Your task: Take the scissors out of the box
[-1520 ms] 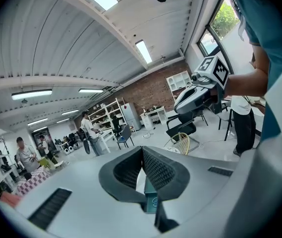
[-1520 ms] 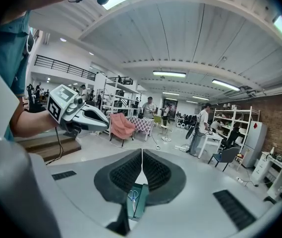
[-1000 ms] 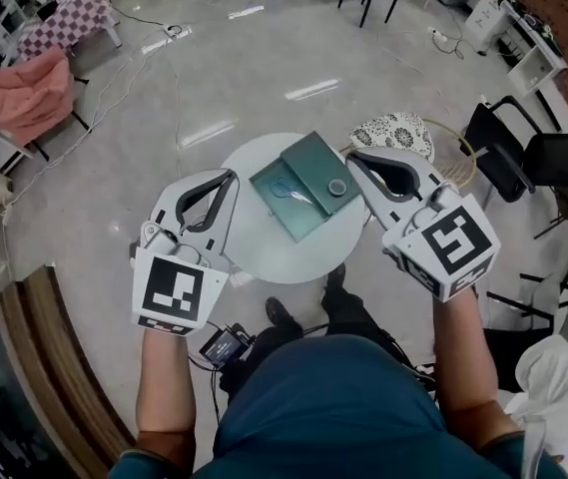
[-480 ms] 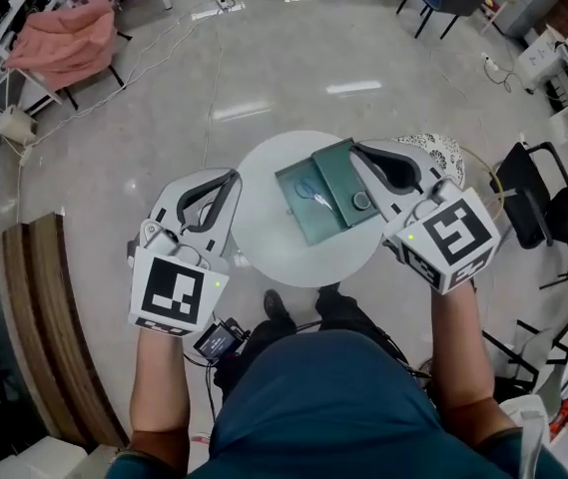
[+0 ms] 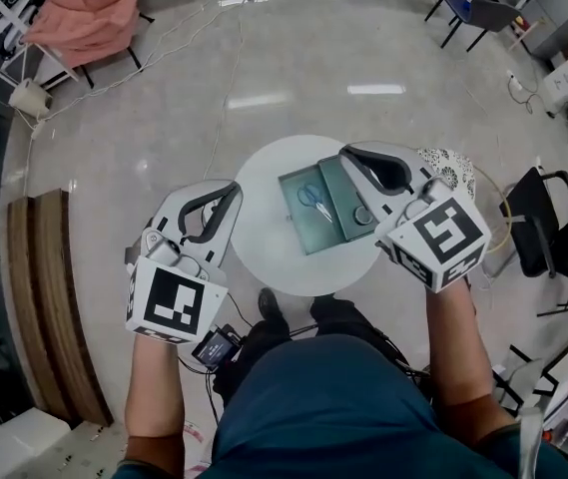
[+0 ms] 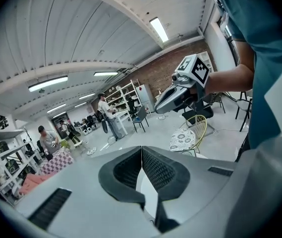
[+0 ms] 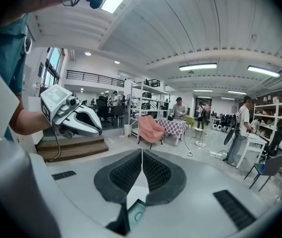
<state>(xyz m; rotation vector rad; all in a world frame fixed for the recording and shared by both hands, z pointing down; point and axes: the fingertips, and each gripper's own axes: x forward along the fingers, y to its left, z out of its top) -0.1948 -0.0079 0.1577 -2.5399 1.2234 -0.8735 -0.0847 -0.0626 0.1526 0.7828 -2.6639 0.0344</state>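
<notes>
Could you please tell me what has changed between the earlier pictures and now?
The right tongs have edged in over the right side of the box; nothing was gripped or released. The left tongs stay at the left edge of the table, both pairs stay shut and empty, and the scissors still lie in the box.

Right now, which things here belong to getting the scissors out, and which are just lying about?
Job: scissors; green box; left gripper and right gripper, jaws shut, empty.
Lying about: pink cloth; patterned stool; black chair.
</notes>
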